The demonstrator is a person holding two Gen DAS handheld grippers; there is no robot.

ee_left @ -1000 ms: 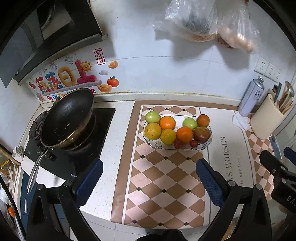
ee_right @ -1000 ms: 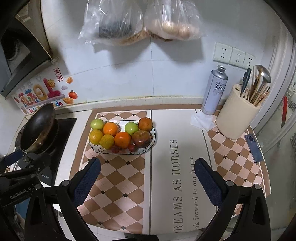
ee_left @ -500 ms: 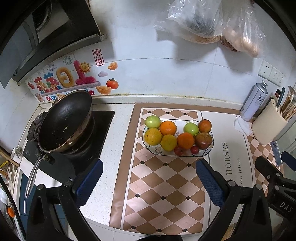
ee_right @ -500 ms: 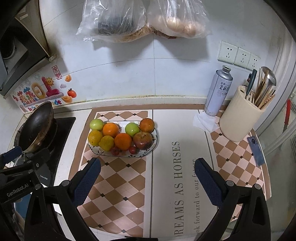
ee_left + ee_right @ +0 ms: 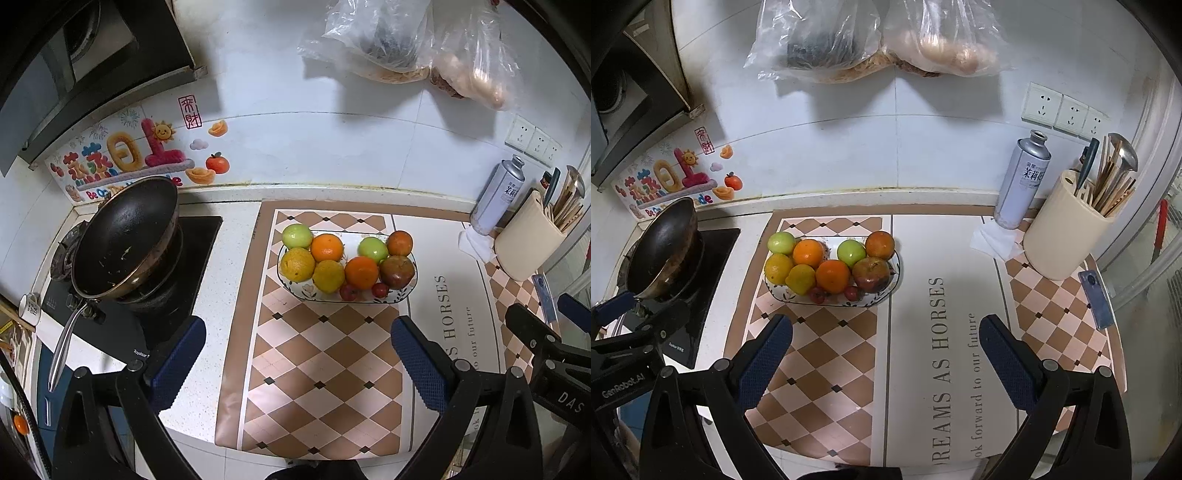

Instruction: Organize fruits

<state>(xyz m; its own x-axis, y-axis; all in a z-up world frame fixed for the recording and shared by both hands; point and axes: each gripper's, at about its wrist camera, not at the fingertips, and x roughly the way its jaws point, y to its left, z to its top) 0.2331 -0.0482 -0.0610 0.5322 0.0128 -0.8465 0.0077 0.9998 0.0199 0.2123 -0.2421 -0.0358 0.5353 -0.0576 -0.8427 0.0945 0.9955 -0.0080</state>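
All fruit sits piled in the patterned dish point(image 5: 295, 286) on the checkered counter mat point(image 5: 325, 362): two green apples point(image 5: 296, 235), oranges point(image 5: 327, 247), yellowish citrus point(image 5: 297, 264), a dark red apple point(image 5: 397, 271) and two small red fruits point(image 5: 349, 291) at the near rim. No fruit lies loose on the mat or counter in either view. Judgement: fruit already gathered in one dish, so either the task is near done or sorting out of the dish has not begun; cannot tell which.

Left gripper point(image 5: 297, 360) hovers above the mat short of the dish, jaws wide apart, nothing between them. Right gripper point(image 5: 884, 356) the same, wide apart and empty, over the lettered strip of the mat, dish ahead to its left. Neither touches fruit. Wok point(image 5: 125, 236) on the stove sits left of the mat, utensil holder point(image 5: 1067, 229) and spray can point(image 5: 1021, 184) to the right, well apart from the dish.
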